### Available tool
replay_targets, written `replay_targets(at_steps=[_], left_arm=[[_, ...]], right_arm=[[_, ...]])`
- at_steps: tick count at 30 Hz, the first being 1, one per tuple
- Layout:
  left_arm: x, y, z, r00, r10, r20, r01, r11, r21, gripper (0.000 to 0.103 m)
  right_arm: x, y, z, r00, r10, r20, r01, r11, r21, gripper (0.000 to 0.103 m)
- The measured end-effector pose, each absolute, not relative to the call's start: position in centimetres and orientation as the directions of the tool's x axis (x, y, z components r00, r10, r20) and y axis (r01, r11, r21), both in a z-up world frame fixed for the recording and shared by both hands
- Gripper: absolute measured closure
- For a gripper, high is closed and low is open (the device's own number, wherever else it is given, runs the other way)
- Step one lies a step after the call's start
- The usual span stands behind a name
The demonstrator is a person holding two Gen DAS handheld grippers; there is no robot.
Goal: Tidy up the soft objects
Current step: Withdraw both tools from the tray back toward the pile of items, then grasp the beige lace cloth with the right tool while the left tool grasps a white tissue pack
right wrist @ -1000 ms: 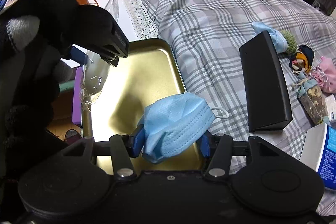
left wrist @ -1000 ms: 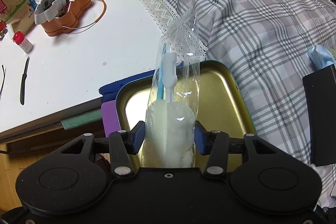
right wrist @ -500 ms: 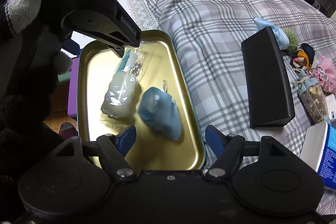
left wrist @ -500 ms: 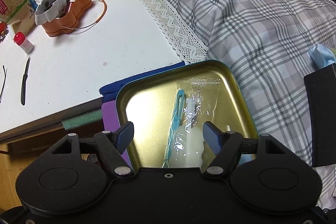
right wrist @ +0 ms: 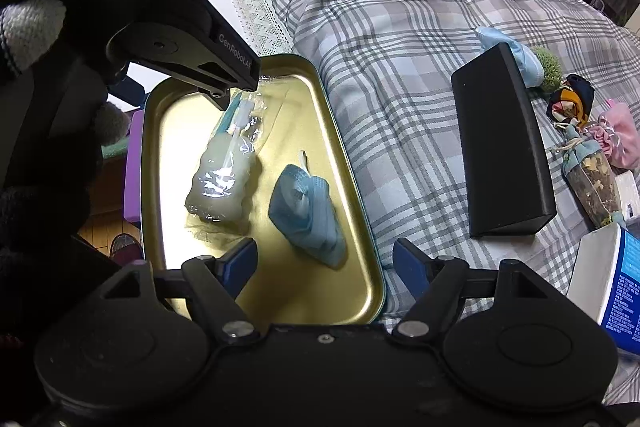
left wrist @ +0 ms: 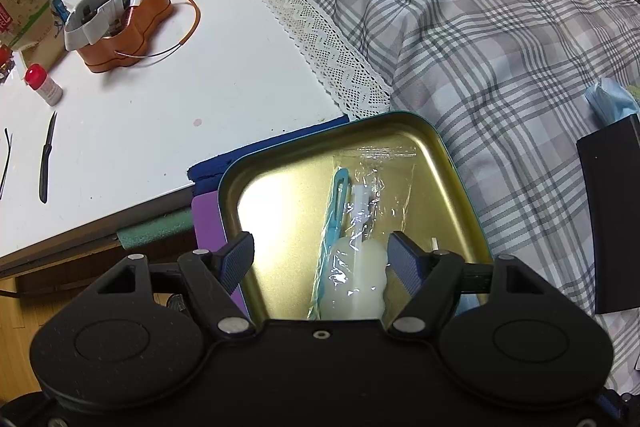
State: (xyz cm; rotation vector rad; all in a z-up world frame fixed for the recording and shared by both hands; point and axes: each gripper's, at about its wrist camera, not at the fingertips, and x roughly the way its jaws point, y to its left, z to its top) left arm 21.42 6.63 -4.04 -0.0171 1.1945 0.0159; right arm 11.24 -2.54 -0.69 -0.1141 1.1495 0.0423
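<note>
Both drops are done; the left tongs and right tongs have just been opening and stand apart, empty; the plastic bag and blue mask lie in the tin tray at the bed's edge; next calls for reaching the small pouches farther on the bed.
</note>
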Motion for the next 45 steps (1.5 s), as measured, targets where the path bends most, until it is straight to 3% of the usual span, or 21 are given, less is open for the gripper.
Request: replay_targets(at_steps=[15,24,34,36,45], left_arm=[[21.4,6.3,-3.9,0.375,-0.008,-0.927,0.006,1.0,-0.006,0.029],[20.9,5.7,-2.9,0.435,-0.015,-0.901,0.034,0.999,0.0,0.028],[20.1,3.8,-2.3,0.512,-0.011,-0.859,0.09,0.995,0.041,0.021],[19.7,3.2,-2.3,0.525,-0.007,-0.851,0.105,0.993,0.056,0.021],[18.1,-0.3,-1.6,0.533,-0.05,-0.845,0.182,0.982,0.057,0.021]], right_arm=[[10.8,-2.9,-0.5,0.405,-0.026,-0.914,-0.073,0.995,-0.061,0.029],[9.0,-6.4,2.4,0.477,-0.03,-0.878,-0.004,0.999,-0.036,0.026],[6.1,-17.9,6.0,0.561,-0.209,-0.801,0.293,0.955,-0.044,0.014],[5.5,-20.7,5.9,0.553,-0.254,-0.794,0.37,0.928,-0.039,0.004],[3.7,-32.4,3.2,0.431,-0.415,-0.801,0.654,0.756,-0.039,0.004]])
